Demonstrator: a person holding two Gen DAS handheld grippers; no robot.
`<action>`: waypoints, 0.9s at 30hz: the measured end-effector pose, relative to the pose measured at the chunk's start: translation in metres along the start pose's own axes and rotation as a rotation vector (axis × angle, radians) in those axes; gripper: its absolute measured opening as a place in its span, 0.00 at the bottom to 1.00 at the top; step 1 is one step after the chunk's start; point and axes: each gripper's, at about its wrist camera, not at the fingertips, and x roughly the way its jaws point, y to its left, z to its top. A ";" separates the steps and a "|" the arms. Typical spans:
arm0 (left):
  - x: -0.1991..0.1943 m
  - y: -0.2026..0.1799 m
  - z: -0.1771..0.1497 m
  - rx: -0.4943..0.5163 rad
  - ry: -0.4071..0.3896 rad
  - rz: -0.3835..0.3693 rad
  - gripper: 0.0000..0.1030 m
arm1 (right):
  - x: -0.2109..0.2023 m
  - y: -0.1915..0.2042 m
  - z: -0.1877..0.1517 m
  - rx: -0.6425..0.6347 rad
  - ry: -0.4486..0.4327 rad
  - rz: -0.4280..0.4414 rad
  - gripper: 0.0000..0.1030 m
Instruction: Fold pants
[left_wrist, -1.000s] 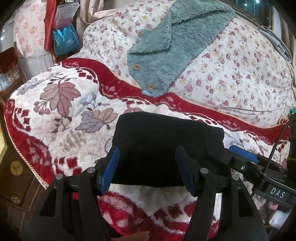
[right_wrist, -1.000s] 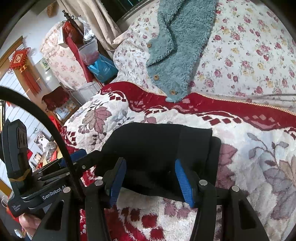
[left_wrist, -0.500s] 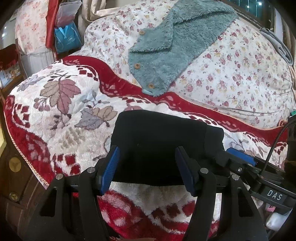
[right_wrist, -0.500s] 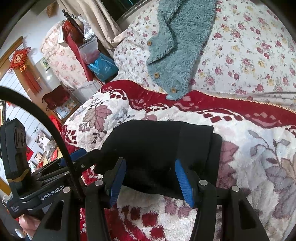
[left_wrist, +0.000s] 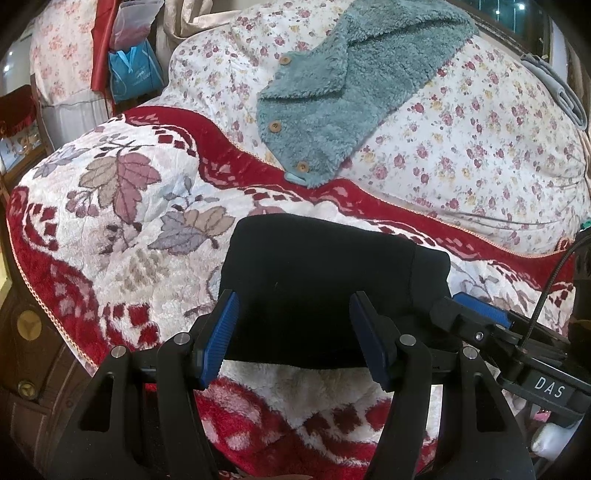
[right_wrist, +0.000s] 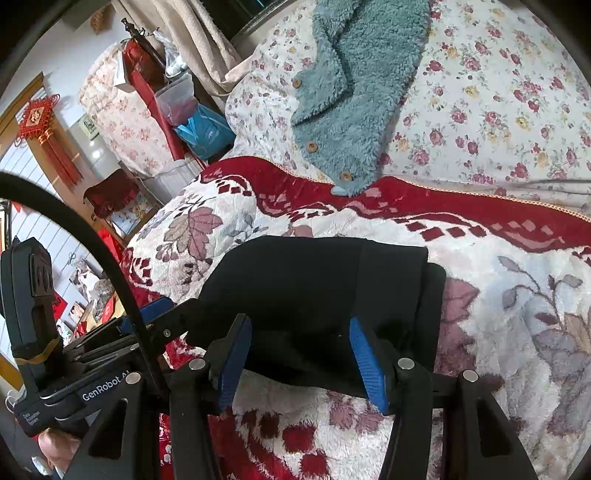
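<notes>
Landmark: folded black pants (left_wrist: 317, 291) on red-and-white blanket (left_wrist: 122, 218).
Left of pants: bare blanket, open to its edge.
Beyond pants: red border strip clear, then teal fleece jacket (left_wrist: 343, 96) blocking.
Right of pants: right gripper (left_wrist: 476, 314) crowds the edge.

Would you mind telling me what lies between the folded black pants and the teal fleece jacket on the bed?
Only bedding: the leaf-patterned blanket with its red border separates the black pants from the teal jacket. No other item lies there, as both wrist views show.

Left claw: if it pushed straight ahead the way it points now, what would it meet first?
Most likely the folded black pants, lying directly ahead of the open left claw on the red floral blanket; depth is unclear.
</notes>
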 end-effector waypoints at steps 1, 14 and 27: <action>0.000 0.000 0.000 0.000 0.001 0.000 0.61 | 0.000 -0.001 0.000 -0.001 0.001 -0.001 0.52; 0.004 0.002 -0.002 -0.006 0.004 0.000 0.61 | 0.004 -0.003 -0.002 -0.004 0.014 0.000 0.52; 0.005 0.002 -0.002 0.003 -0.023 -0.007 0.61 | 0.007 -0.002 -0.002 0.002 0.021 0.012 0.52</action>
